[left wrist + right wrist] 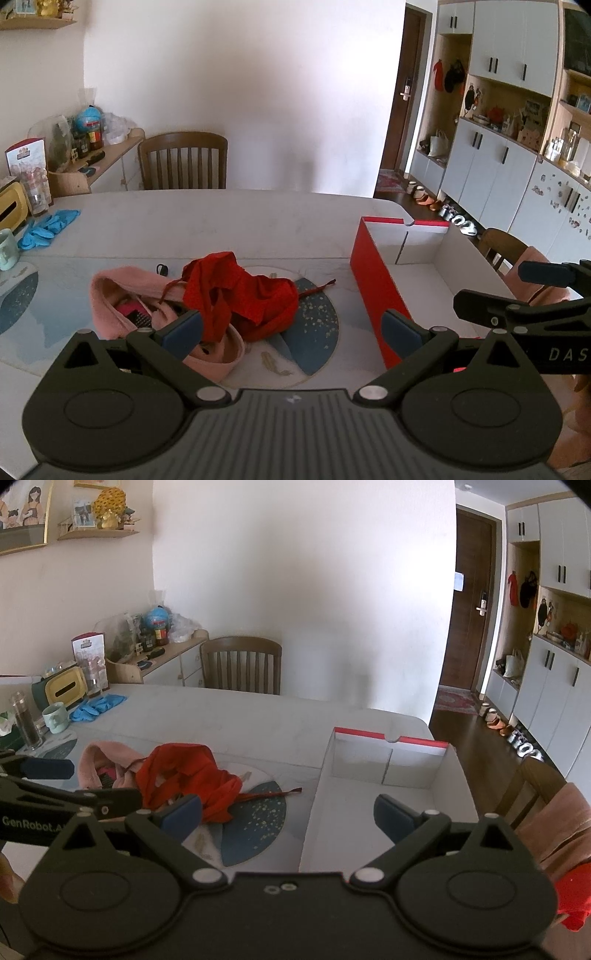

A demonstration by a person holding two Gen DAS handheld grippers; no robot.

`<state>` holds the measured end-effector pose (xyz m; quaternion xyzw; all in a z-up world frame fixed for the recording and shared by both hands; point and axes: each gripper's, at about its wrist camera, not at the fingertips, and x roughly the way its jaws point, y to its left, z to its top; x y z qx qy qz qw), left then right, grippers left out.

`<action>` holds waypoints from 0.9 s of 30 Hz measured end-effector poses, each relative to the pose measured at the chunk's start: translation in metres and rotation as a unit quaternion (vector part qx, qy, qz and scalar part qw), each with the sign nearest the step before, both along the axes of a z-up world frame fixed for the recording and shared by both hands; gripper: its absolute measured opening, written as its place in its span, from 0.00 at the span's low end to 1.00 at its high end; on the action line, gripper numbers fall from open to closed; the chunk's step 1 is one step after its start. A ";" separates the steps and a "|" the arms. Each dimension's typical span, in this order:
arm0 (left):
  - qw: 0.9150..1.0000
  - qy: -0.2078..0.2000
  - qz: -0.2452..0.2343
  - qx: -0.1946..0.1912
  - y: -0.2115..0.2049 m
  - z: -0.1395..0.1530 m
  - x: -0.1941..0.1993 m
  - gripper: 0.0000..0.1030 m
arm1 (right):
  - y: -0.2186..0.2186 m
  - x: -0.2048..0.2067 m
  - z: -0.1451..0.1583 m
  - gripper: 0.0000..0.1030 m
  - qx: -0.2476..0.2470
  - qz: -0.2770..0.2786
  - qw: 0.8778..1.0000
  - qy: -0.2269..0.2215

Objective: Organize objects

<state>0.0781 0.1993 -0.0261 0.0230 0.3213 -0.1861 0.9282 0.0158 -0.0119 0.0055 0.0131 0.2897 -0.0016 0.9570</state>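
Left of the open red box (373, 291), the limp, light red garment (240, 295) wants pinching at a bunched fold, both grippers' jaws spread empty.

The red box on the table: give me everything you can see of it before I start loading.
The red box is an open cardboard carton, red outside with a red top rim, plain white inside. It stands upright on the table's right side, lid off or absent, and nothing shows in the visible part of its inside. The far wall has a thumb notch in its rim and a vertical seam. The clothes lie apart to its left. Neither gripper touches it.
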 end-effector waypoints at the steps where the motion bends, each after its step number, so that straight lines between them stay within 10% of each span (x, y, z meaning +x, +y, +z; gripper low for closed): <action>1: 1.000 0.000 0.000 -0.001 -0.001 0.000 0.001 1.00 | -0.001 0.001 -0.001 0.97 0.000 0.000 1.000 0.000; 27: 1.000 0.016 0.023 0.011 -0.017 -0.017 0.049 1.00 | -0.100 0.042 -0.032 0.96 -0.028 -0.108 0.993 0.046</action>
